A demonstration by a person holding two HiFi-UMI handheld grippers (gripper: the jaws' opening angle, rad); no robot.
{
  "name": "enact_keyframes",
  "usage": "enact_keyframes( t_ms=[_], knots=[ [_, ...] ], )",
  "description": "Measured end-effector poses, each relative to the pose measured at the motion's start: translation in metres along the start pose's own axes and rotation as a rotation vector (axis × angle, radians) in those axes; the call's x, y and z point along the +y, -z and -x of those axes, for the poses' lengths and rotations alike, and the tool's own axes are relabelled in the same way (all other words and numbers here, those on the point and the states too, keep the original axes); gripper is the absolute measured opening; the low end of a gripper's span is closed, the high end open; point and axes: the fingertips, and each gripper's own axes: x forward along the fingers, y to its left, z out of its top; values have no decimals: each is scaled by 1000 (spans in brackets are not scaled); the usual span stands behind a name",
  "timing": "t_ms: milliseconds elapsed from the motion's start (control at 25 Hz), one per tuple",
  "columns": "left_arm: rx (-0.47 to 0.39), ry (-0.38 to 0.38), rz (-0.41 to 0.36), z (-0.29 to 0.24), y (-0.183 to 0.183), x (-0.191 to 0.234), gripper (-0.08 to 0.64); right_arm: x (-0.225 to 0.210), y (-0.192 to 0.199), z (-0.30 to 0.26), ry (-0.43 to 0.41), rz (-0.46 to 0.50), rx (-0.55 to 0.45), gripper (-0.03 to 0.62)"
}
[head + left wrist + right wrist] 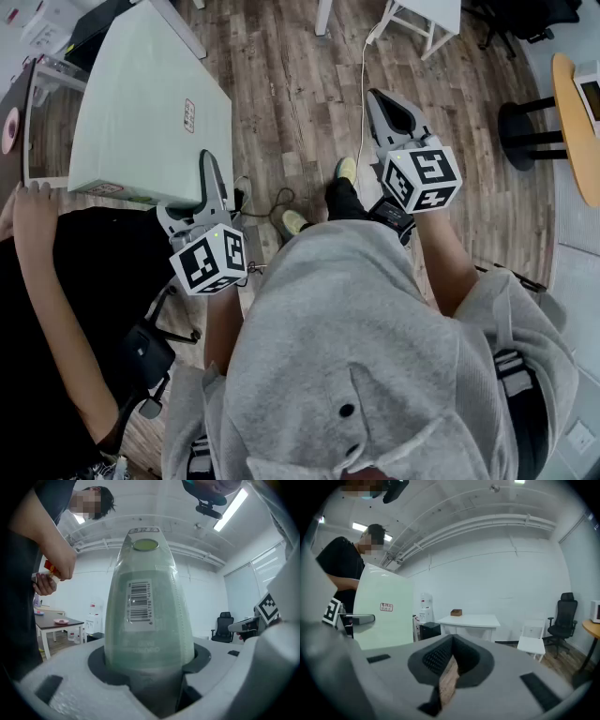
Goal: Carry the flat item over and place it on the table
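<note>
The flat item is a large pale green board (155, 103) in clear wrap, held up off the wooden floor. My left gripper (208, 180) is shut on its near edge. In the left gripper view the board's edge (147, 616), with a barcode label, fills the gap between the jaws. Another person's hand (33, 202) holds the board's left side, and the hand (58, 566) shows again from the left gripper. My right gripper (389, 105) hangs free to the right, shut with nothing in it (449, 667); it sees the board (384, 616) at its left.
A white table (471, 619) with a small box stands ahead across the room, beside a water dispenser (425, 604). A white chair (533, 641) and a black office chair (562, 616) are at the right. A round wooden table (577, 122) and a floor cable (361, 84) lie nearby.
</note>
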Motion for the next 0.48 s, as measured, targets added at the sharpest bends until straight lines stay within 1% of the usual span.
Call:
enact_keyframes(
  t_ms=[160,280,480],
  knots=[
    [0,0,-2,1,1,3,284,3,-2,1,10,-6,-17,20],
    [-2,13,-2,0,2,2,284,4,-3,5,22,-9,-24,20],
    [-5,30,-30,1,0,1,284,0,-7,10,52,-24,-32,20]
  ],
)
